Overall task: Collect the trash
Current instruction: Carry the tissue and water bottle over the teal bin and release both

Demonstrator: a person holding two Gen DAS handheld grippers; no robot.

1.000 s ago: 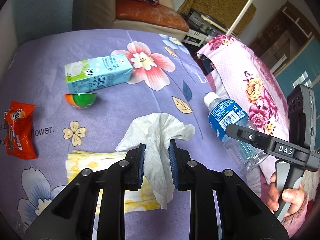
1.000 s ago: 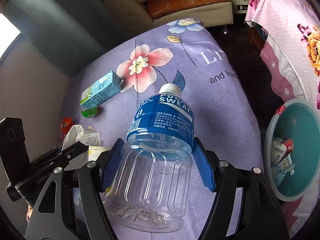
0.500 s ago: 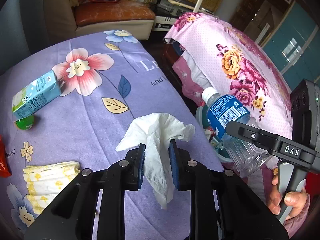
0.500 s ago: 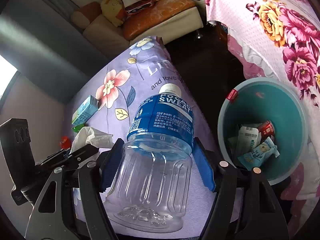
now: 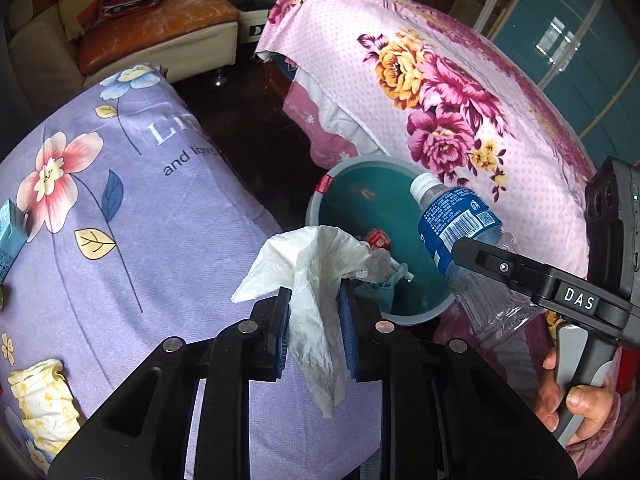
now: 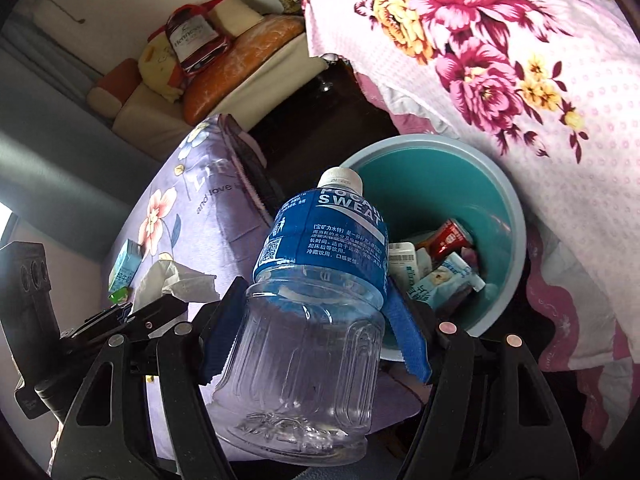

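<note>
Two tools are loaded: the left tool (image 5: 314, 330) pinches a tissue (image 5: 316, 276) at the tabletop's (image 5: 168, 240) right edge, the right tool (image 6: 316, 320) clamps a bottle (image 6: 316, 300) just near the bin (image 6: 508, 200) holding wrappers.

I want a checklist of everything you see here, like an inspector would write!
Surface: purple flowered cloth over a table.
Job's things: tissue in left gripper; empty bottle in right gripper; teal bin on the floor, holding wrappers.
Clutter: milk carton and yellow napkins on the cloth.
Grippers: both shut on their loads, near the bin.
Cables: nothing seen.
Surroundings: pink flowered cover, sofa.
</note>
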